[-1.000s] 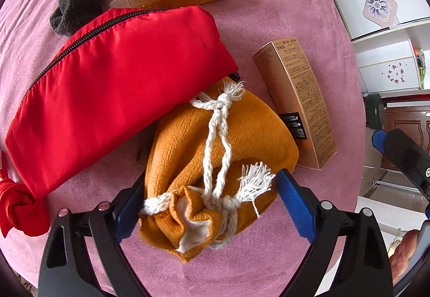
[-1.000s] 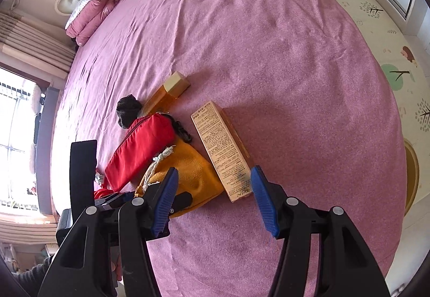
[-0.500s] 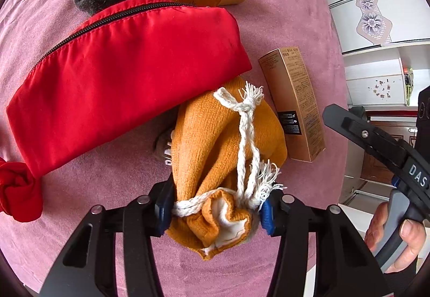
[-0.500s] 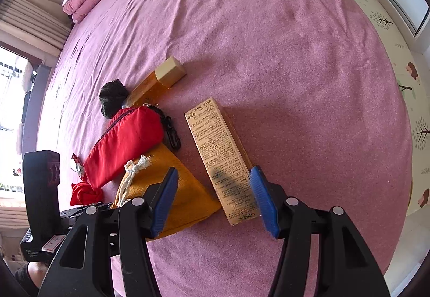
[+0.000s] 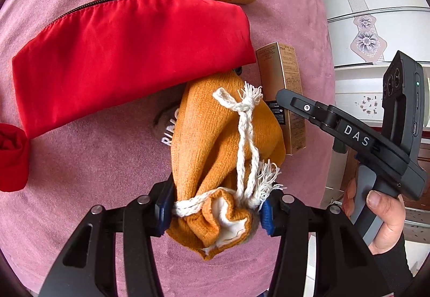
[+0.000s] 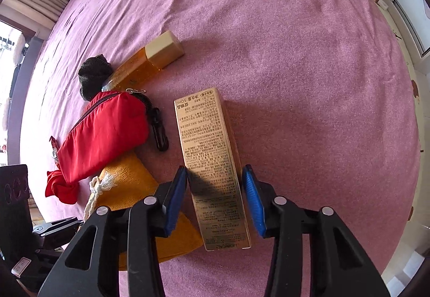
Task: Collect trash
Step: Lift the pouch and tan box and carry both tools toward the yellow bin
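1. The left gripper (image 5: 215, 212) has its blue pads clamped on the gathered neck of an orange knitted drawstring pouch (image 5: 215, 151), pressing the fabric in from both sides. The pouch's white lining shows at the bunched mouth.
2. A white braided cord (image 5: 246, 141) runs from the pinched neck toward 12 o'clock and ends in a frayed knot on top of the pouch.
3. The right gripper (image 6: 215, 200) straddles a gold carton (image 6: 212, 162) printed with small text. Its jaws are closing, with the carton between them; a thin gap shows at each blue pad, so they do not seem to press yet.
4. The carton lies flat on the purple bedspread (image 6: 295, 55), its long axis running from about 6 to 12 o'clock in the right wrist view, just beside the pouch's edge.
5. At 9 o'clock from the carton, a red zippered bag (image 6: 104, 135) lies partly over the pouch's far end. A black clip (image 6: 160, 130) sits at the bag's corner, between bag and carton.
6. Past the bag, toward 11 o'clock, an amber bottle with a gold cap (image 6: 150, 63) lies on its side, touching a dark wadded sock (image 6: 92, 76).
7. In the left wrist view, at 3 o'clock, a person's hand (image 5: 384, 216) in a dark sleeve grips the right tool's handle.
8. A knotted red cloth (image 5: 12, 160) lies at 9 o'clock in that view, by the bag's end.
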The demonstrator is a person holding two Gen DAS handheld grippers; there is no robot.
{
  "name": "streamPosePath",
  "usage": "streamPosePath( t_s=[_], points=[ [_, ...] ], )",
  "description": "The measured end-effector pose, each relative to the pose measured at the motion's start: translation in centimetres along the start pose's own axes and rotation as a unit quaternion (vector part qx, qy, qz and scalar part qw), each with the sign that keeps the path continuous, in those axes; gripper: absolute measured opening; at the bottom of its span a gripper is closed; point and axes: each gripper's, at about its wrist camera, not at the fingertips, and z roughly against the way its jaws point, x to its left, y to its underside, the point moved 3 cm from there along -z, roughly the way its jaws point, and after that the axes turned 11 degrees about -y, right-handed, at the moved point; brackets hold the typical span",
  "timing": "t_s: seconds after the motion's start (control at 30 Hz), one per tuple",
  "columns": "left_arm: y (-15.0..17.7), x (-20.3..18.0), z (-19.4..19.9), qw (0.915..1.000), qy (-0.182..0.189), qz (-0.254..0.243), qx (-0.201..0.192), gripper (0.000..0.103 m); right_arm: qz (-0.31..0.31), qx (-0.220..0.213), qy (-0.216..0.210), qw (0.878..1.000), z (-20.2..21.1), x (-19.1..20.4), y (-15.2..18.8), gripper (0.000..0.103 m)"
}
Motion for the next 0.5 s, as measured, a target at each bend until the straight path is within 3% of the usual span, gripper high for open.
streamPosePath(
  t_s=[0.2, 0.5],
  points=[
    [1.1, 0.5, 0.6, 0.9999, -0.009, -0.002, -0.012, 0.049, -0.015, -0.011, -0.009, 1.0, 1.1, -0.1, 1.1, 0.04],
    [4.6, -0.8, 2.4, 0.9996, -0.01, -0.007, -0.027, 0.046, -0.043, -0.022, -0.034, 0.998, 4.2, -0.9, 6.2, 0.039]
  ],
)
